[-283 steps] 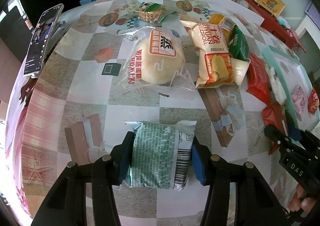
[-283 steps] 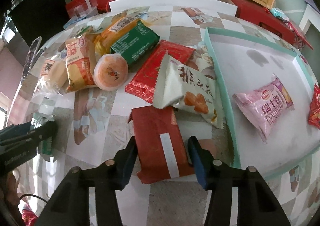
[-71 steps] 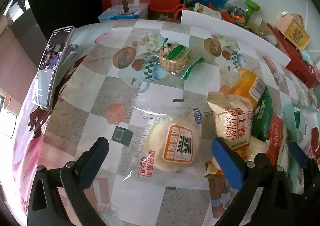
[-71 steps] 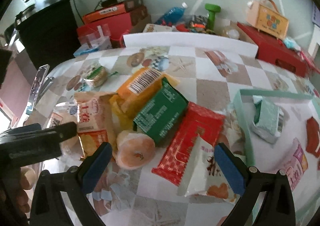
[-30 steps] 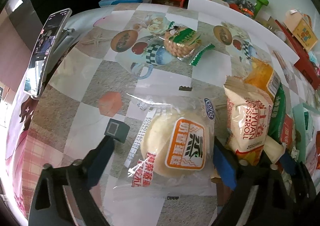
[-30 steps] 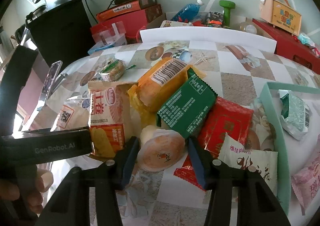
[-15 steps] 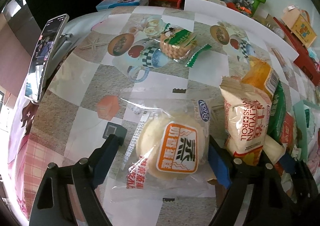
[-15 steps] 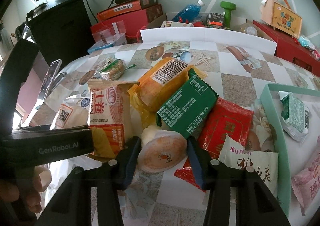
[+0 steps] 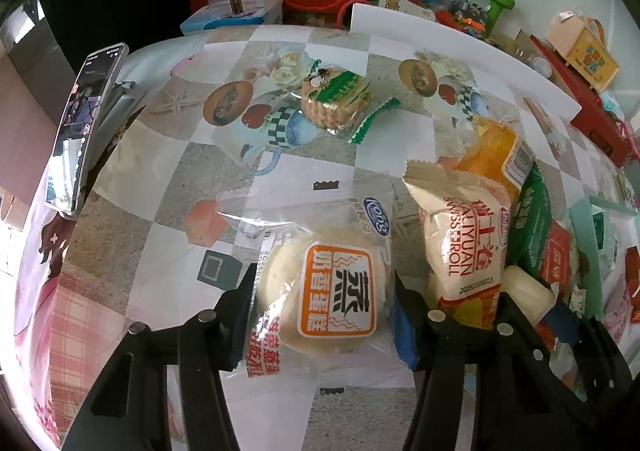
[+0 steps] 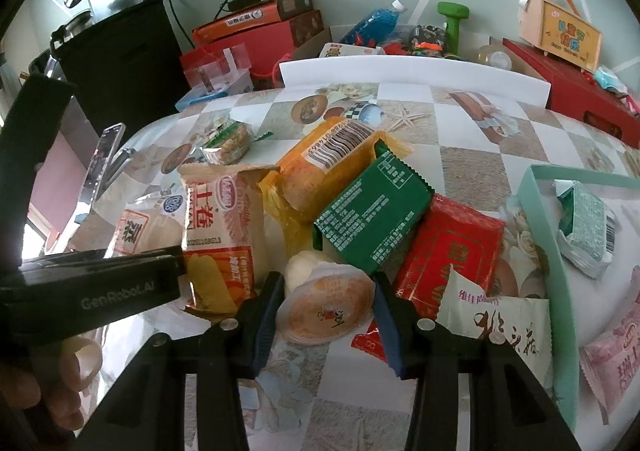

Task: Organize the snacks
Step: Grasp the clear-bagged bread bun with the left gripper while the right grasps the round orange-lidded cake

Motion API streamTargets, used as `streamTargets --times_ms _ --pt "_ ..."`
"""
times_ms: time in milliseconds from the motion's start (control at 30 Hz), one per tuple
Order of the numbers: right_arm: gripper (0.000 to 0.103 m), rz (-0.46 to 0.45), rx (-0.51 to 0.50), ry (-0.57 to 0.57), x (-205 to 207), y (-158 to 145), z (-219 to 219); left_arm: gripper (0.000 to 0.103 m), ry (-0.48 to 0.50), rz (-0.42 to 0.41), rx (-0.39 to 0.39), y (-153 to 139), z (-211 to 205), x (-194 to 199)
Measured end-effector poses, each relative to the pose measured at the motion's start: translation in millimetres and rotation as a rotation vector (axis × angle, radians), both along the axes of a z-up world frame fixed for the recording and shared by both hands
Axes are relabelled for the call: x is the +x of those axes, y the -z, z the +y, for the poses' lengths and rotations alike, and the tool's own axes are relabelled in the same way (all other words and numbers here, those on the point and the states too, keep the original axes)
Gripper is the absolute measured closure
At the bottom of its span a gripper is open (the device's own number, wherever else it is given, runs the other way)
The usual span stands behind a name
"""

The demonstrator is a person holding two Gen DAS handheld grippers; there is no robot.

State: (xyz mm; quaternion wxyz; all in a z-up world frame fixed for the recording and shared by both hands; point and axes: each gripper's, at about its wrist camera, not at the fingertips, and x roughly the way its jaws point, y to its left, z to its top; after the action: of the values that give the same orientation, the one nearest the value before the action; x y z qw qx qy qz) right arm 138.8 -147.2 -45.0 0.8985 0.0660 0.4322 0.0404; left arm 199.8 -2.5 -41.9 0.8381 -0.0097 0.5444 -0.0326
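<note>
A steamed bun packet [image 9: 336,303], clear wrap with an orange label, lies on the patterned tablecloth. My left gripper [image 9: 324,287] straddles it; its jaws are closing and both blue pads touch the bun's sides. In the right wrist view that gripper [image 10: 100,287] shows at the left, a hand under it. A round orange-lidded jelly cup [image 10: 326,309] sits at the front of the snack pile, and my right gripper [image 10: 328,283] is shut on it. The teal tray [image 10: 540,235] at the right holds a green-white packet [image 10: 588,227] and a pink packet [image 10: 612,347].
The pile holds a Swiss roll packet [image 9: 464,247], an orange packet [image 10: 324,171], a green packet [image 10: 372,215], a red packet [image 10: 448,255] and a white packet [image 10: 492,319]. A biscuit packet [image 9: 332,103] lies farther back. A phone [image 9: 84,123] stands at the left edge.
The left jaws have drawn in from wide apart until the pads meet the bun packet. The right gripper has stayed on the jelly cup.
</note>
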Motion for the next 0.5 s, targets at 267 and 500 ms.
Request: streamTargets --times_ms 267,500 --pt "0.056 -0.032 0.008 0.013 -4.6 -10.7 -2.7 0.045 -0.011 -0.042 -0.016 -15.8 8.1 -13.8" --pt "0.056 -0.096 0.015 0.023 -12.9 -33.0 -5.2 0.045 -0.019 -0.092 -0.023 -31.6 9.2 -15.1"
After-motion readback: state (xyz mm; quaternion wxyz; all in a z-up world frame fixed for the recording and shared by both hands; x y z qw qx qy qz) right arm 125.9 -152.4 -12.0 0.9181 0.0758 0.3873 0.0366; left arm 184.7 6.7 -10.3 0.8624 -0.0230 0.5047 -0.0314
